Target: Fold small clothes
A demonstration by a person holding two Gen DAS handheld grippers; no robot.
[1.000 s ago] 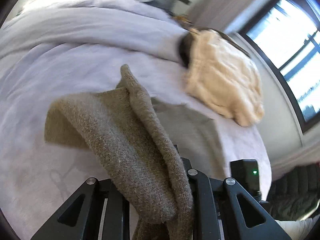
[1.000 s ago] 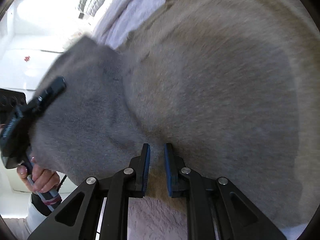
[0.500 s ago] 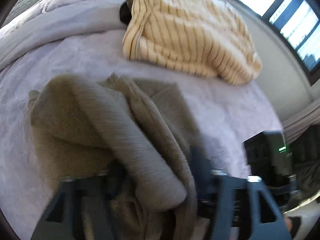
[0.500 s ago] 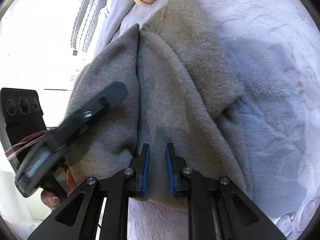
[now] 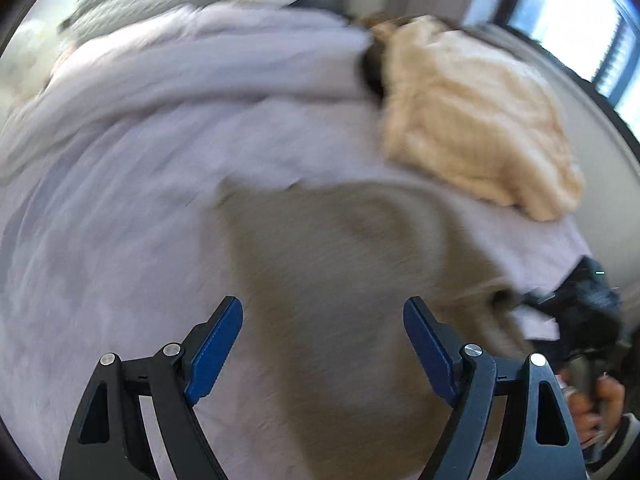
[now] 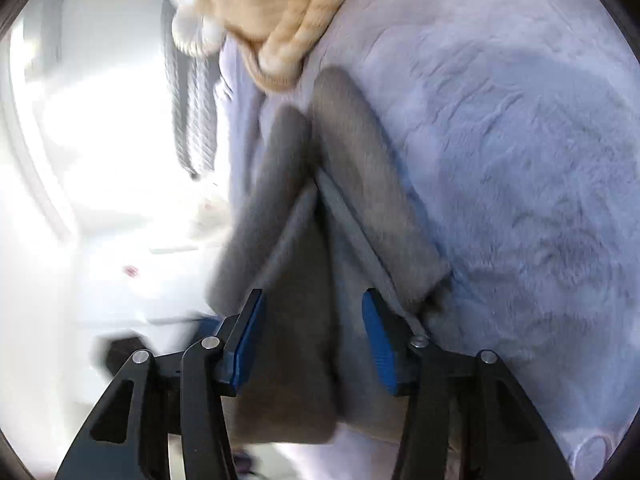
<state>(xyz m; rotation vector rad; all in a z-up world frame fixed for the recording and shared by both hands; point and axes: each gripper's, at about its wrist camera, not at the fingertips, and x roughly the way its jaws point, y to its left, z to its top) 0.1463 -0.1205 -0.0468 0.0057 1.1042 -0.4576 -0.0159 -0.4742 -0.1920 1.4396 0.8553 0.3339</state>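
A grey-brown knit garment point(image 5: 340, 280) lies folded on the lavender bedspread point(image 5: 120, 200). My left gripper point(image 5: 322, 316) is open above its near edge and holds nothing. In the right wrist view the same garment point(image 6: 304, 280) lies bunched at the bed's edge. My right gripper point(image 6: 312, 312) is open, with the cloth lying loose between its blue pads. The right gripper also shows in the left wrist view point(image 5: 584, 304), at the garment's right end. Both views are blurred by motion.
A cream striped sweater point(image 5: 472, 120) lies on the far right of the bed and also shows at the top of the right wrist view point(image 6: 272, 8). A window point(image 5: 580, 20) is beyond it. The bed's edge drops off to the left of the right gripper.
Both grippers have opened and let go of the garment, which now lies on the bed. The left gripper has pulled back from it.
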